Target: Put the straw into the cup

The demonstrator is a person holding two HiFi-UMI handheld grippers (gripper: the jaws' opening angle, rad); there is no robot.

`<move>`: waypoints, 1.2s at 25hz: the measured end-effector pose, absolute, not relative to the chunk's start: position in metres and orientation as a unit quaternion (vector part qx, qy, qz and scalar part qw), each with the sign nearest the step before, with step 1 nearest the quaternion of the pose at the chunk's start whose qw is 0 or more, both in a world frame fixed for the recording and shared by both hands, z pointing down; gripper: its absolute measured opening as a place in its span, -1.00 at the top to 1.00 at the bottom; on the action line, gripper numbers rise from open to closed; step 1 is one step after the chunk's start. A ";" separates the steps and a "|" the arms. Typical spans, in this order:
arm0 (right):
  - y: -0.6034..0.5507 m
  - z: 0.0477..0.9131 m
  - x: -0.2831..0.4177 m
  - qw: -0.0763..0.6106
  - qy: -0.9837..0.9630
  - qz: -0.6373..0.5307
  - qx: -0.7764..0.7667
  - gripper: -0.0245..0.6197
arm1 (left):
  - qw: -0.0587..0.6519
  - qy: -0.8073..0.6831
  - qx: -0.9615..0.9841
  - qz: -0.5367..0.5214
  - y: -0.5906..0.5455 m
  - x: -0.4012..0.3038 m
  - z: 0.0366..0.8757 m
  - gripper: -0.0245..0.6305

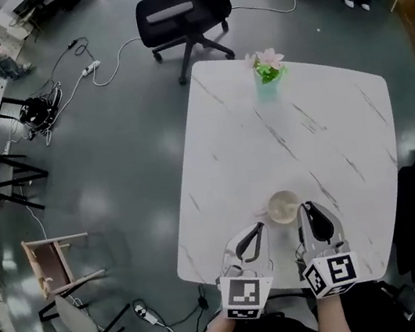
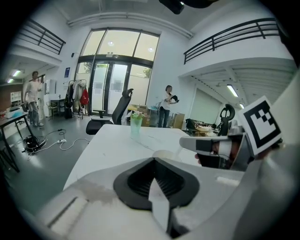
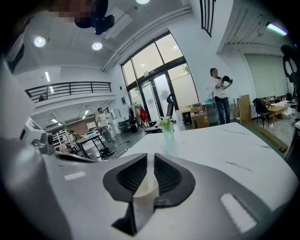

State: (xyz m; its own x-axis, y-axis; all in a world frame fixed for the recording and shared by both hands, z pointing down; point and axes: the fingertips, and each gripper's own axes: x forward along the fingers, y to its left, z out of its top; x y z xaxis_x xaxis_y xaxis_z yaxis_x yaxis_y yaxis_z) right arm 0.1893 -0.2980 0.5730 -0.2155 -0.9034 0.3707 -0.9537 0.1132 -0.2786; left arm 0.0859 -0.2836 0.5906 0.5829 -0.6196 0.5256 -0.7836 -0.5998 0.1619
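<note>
Cup (image 1: 283,207) sits upright near the person's edge of the white table (image 1: 304,128), its mouth open to the ceiling, and I can see nothing standing in it. Right gripper (image 1: 308,207) hangs just beside it, with its tips at the cup's right rim. Its jaws stand a narrow way apart, and its own view shows a cream-pale strip filling that gap. I take this for the straw (image 3: 140,201), pinched between the pads, though so little of it shows that I would not swear to it. The strip seems to run along the jaws, pointing the way the gripper points, not across them. Left gripper (image 1: 260,227) sits on the cup's other side, near its left rim, its jaws closed together on nothing. The right hand is the one that matters here. The cup's mouth lies just to the left of its tips, and I judge the straw's front end must swing left and tip downward to go in.
</note>
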 end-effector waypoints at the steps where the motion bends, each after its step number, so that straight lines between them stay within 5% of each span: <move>1: -0.299 0.575 0.189 0.057 -0.745 0.232 0.622 0.78 | 0.195 -0.405 0.867 0.214 -0.284 0.086 0.593 0.92; 30: -0.300 0.535 0.204 0.050 -0.746 0.190 0.636 0.58 | 0.164 -0.421 0.874 0.177 -0.297 0.090 0.545 0.92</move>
State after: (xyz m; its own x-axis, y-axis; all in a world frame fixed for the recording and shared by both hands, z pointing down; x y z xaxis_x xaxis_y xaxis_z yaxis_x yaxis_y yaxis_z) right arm 0.2037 -0.3002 0.5353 -0.1856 -0.9305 0.3158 -0.9683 0.1184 -0.2200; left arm 0.0896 -0.2971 0.5447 0.5833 -0.6779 0.4475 -0.7940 -0.5921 0.1380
